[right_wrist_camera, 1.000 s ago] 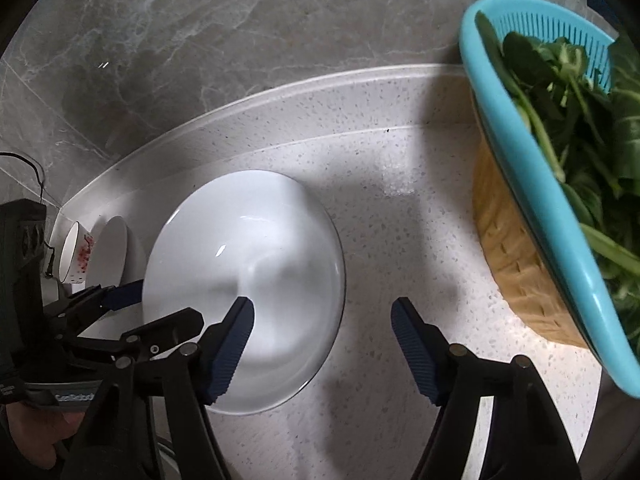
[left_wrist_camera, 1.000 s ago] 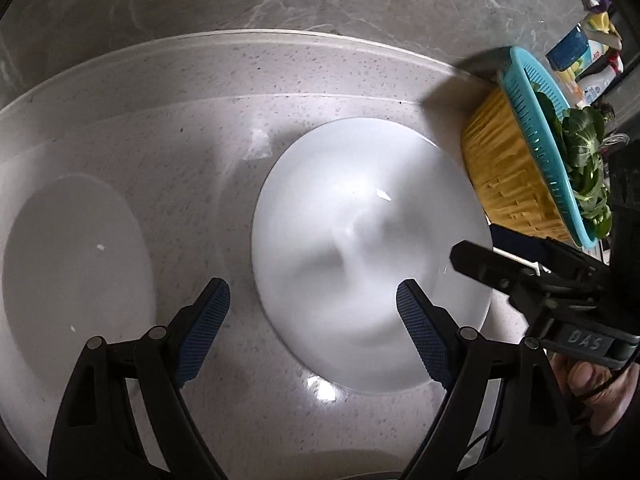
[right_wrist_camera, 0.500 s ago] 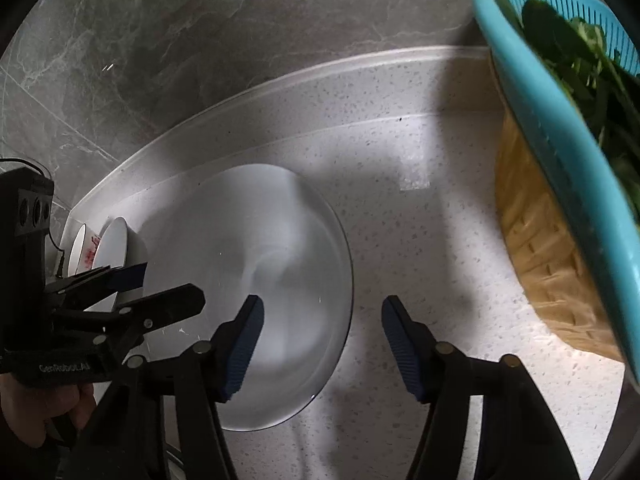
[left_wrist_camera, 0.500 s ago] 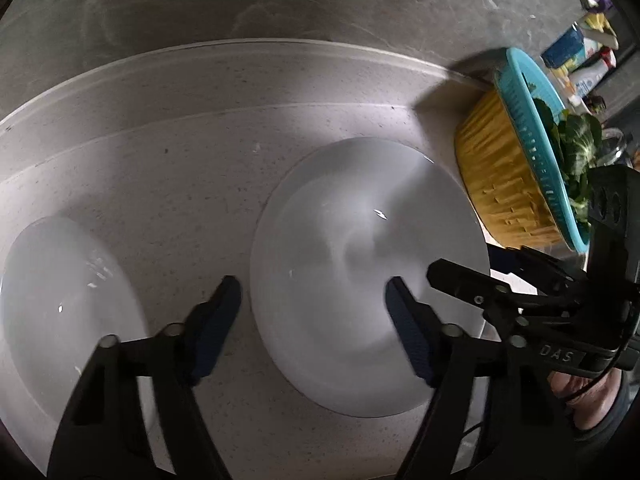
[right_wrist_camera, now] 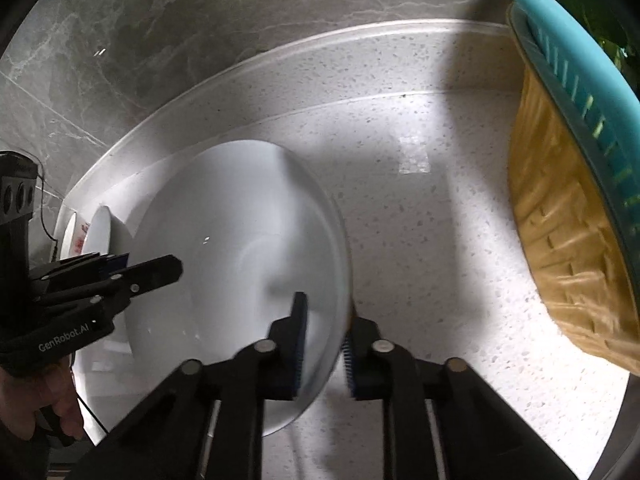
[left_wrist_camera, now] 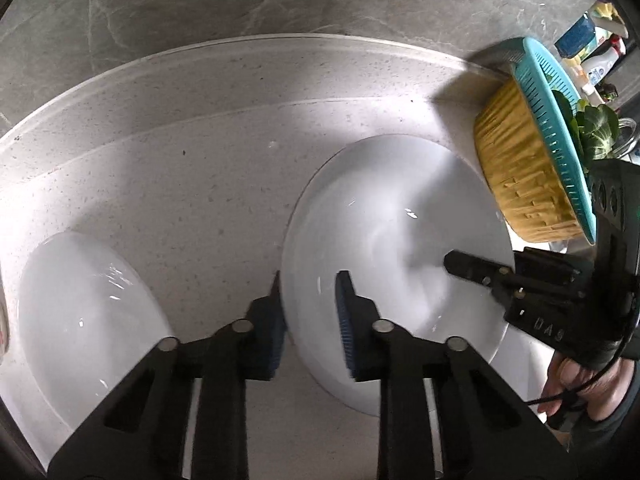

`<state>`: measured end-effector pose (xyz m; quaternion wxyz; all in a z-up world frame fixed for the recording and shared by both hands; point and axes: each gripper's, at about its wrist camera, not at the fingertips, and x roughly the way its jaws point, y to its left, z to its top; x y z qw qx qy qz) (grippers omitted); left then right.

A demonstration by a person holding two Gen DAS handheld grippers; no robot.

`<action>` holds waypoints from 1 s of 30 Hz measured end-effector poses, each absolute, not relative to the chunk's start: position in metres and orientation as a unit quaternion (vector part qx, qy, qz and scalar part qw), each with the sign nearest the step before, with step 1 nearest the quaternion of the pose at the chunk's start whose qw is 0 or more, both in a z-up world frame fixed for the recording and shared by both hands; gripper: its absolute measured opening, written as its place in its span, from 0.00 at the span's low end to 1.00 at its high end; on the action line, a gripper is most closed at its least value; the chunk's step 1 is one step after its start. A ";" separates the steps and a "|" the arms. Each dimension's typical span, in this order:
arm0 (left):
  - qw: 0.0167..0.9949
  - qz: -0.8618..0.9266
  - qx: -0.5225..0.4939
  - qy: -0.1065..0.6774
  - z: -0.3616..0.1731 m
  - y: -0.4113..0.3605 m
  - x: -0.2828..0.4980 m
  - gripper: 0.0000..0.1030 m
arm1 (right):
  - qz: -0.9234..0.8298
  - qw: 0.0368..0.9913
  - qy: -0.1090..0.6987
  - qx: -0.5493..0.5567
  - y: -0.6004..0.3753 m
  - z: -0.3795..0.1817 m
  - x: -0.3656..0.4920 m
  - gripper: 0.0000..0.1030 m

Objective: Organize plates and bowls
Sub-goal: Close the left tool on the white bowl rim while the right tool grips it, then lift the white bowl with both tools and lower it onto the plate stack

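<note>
A large white plate lies on the speckled counter; it also shows in the right wrist view. My left gripper is shut on its left rim, one pad under and one pad over. My right gripper is shut on its right rim the same way. Each gripper shows in the other's view, left and right. A second white plate lies to the left. Beyond it stand a small white dish and a bowl with red marks.
A teal colander of leafy greens sits in a yellow basket right of the plate, close to its rim; it also shows in the right wrist view. A grey marble wall backs the counter. Bottles stand at far right.
Both grippers have gone from wide open over the plate to closed on its opposite rims. The left one shifted left, bringing the second plate more into view.
</note>
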<state>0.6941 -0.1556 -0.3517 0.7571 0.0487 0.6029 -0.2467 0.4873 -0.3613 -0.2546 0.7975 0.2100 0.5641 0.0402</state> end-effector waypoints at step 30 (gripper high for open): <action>0.772 -0.250 0.001 0.584 -0.295 -0.112 0.642 0.16 | 0.047 0.802 0.556 0.213 -0.343 -0.207 0.465 0.13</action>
